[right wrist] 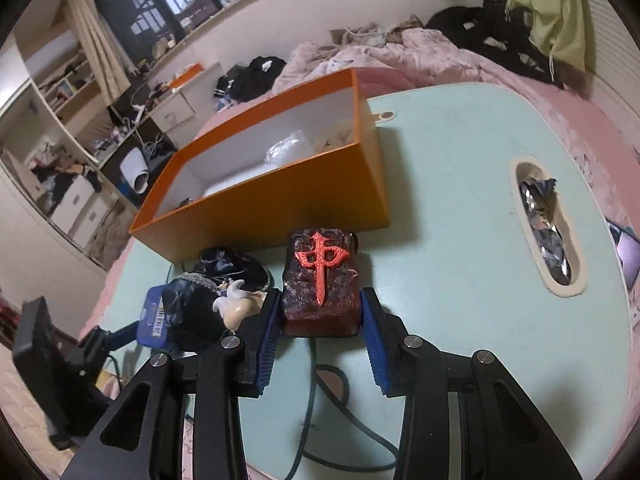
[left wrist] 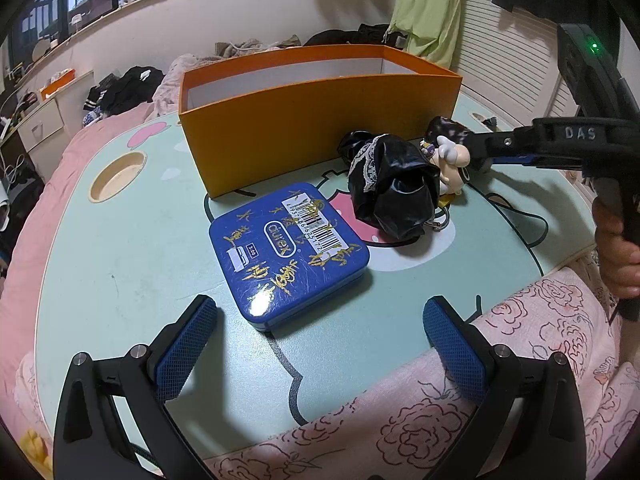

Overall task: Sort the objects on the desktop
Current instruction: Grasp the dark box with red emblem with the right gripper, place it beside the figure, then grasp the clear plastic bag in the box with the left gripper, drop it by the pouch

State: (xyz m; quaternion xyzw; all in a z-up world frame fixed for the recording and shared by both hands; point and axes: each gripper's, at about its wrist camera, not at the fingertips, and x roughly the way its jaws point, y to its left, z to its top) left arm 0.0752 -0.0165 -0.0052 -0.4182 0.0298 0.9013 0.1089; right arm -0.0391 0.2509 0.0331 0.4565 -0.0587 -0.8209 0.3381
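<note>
My right gripper (right wrist: 320, 314) is shut on a dark red-brown block (right wrist: 320, 280) with a raised red character, held just above the mint table in front of the orange box (right wrist: 280, 204). In the left wrist view the right gripper (left wrist: 470, 142) comes in from the right, with the block (left wrist: 446, 128) over a doll in a black dress (left wrist: 394, 186). My left gripper (left wrist: 320, 340) stands open, low over the table's near edge. A blue tin (left wrist: 288, 252) lies flat just beyond its fingertips. The orange box (left wrist: 320, 120) is open-topped, with pale wrapped things inside.
The table (left wrist: 120, 260) has a round cup hole (left wrist: 116, 176) at the left and an oval slot (right wrist: 546, 224) holding crumpled foil at the right. A black cable (right wrist: 320, 420) runs under my right gripper. A floral quilt (left wrist: 520, 360) borders the near edge. A hand (left wrist: 616, 256) holds the right gripper's handle.
</note>
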